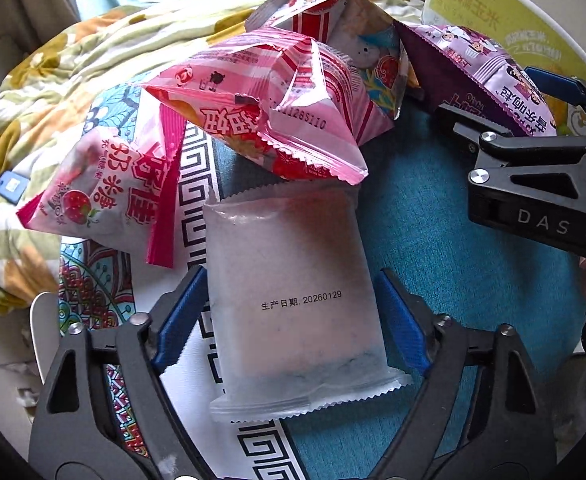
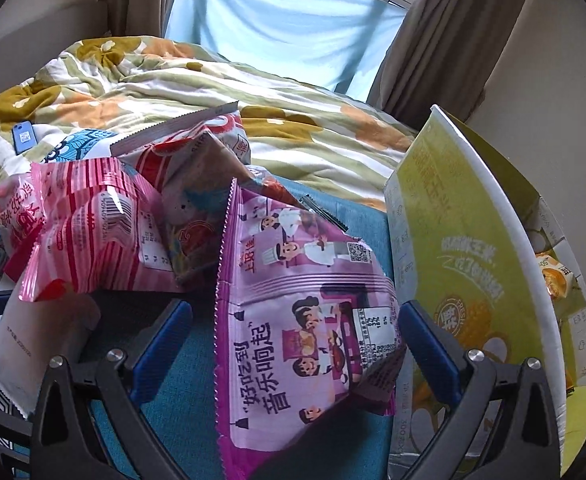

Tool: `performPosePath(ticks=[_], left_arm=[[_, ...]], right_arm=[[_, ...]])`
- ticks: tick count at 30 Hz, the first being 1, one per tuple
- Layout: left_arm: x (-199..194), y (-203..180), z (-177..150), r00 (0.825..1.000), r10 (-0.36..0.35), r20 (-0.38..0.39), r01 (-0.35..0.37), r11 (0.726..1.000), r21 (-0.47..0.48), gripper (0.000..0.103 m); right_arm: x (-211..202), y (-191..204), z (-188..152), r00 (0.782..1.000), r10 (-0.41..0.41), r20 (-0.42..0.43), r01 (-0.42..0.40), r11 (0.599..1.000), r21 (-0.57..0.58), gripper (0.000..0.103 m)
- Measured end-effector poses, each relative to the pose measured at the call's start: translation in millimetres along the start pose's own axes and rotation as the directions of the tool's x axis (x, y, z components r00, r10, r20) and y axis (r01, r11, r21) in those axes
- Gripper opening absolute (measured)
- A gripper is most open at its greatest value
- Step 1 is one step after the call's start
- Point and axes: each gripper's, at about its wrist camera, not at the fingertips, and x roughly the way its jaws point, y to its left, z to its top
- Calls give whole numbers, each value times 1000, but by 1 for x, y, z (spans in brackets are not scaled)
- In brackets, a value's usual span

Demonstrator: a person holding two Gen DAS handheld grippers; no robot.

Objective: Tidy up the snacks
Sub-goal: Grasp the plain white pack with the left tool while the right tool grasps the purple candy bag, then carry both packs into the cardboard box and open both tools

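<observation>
The frosted packet (image 1: 293,304) lies right between the two blue fingers of my left tongs (image 1: 293,320). Its long side runs straight away from me, the same way the tongs point. The left finger (image 1: 181,320) looks like it just touches the packet's edge, and the right finger (image 1: 401,320) is a little apart, so I am not squeezing it yet. My left tongs are half wide.

My right tongs (image 2: 293,344) are open wide around the purple bag (image 2: 305,320). That bag stands on its edge and leans a bit, and neither finger presses it.

The frosted packet is pale and cloudy, with a zigzag end near me and small black print. Its far end is tucked under a pink striped bag (image 1: 261,116). More pink bags lie behind, on the blue cloth (image 1: 453,240). A yellow box (image 2: 473,260) stands just beside the purple bag.
</observation>
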Motion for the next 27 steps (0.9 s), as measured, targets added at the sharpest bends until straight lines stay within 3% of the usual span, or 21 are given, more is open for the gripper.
performPosePath(ticks=[4,17,24,27], left_arm=[[-3,-3,0,1000,-6,3,6,1000,21,66],[-11,5,-7,1000,-8,-10,8,1000,-2,64],[-11,7,-11,1000,-13,-21,13,1000,-17,63],[-14,9,-13,999,-23,-23,22,999,-30,63]], right_arm=[[0,2,-2,1000,-23,0,23,1000,-19,103],[4,7,-3,997,-70,-15,68,995,-78,101],[8,-4,-4,997,-77,-31,76,997,-30,75],[5,-6,-4,997,-76,-27,76,997,-9,71]])
